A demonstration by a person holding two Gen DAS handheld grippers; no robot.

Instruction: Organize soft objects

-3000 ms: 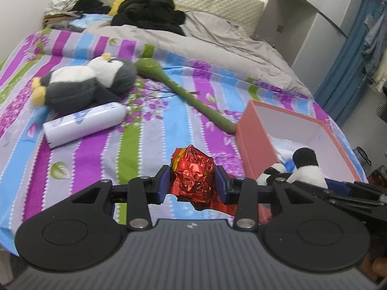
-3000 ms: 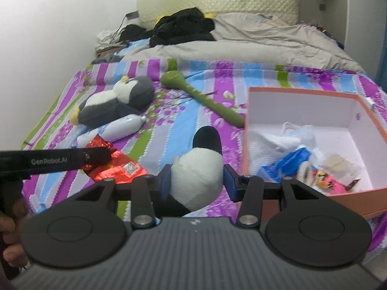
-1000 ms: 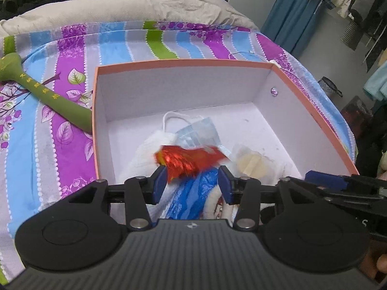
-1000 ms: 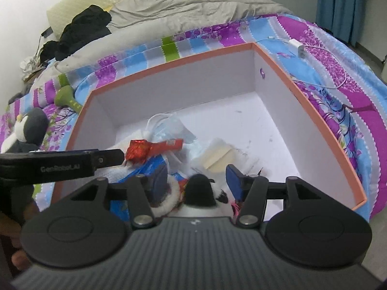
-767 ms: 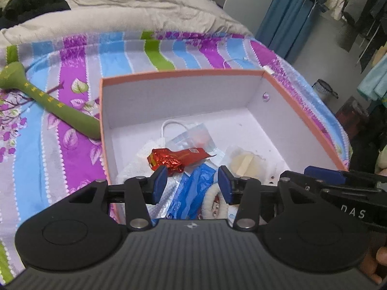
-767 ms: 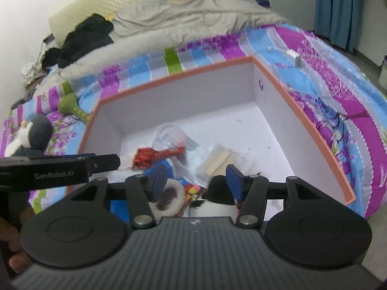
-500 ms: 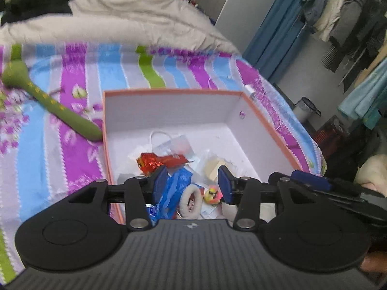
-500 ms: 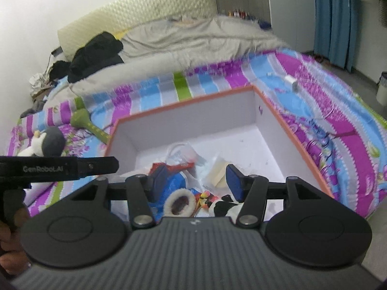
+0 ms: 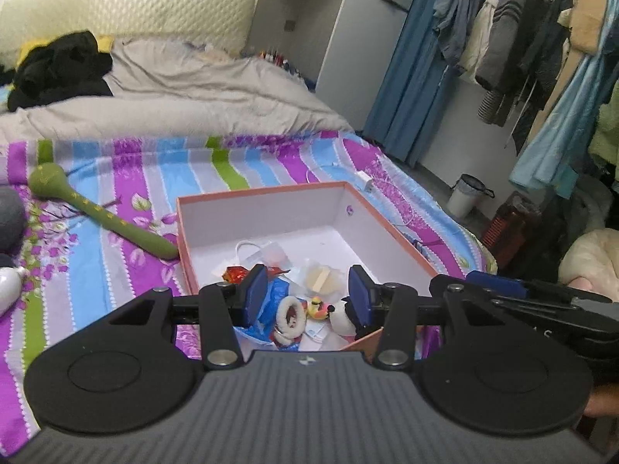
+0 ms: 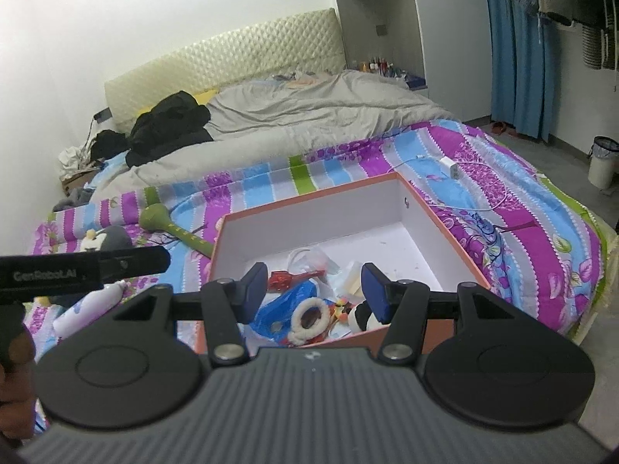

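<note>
Both the left gripper [image 9: 307, 294] and right gripper [image 10: 315, 288] hover spread and empty above the box [image 10: 309, 199], while the green plush stick [image 9: 104, 220] (nearer the left hand) lies on the bed, up-left, its long axis slanting toward the box.

A home bedroom: a bed [image 10: 387, 162] with padded headboard [image 10: 232, 54], rumpled duvet [image 10: 309, 116], and hanging clothes [image 9: 522, 38].
</note>
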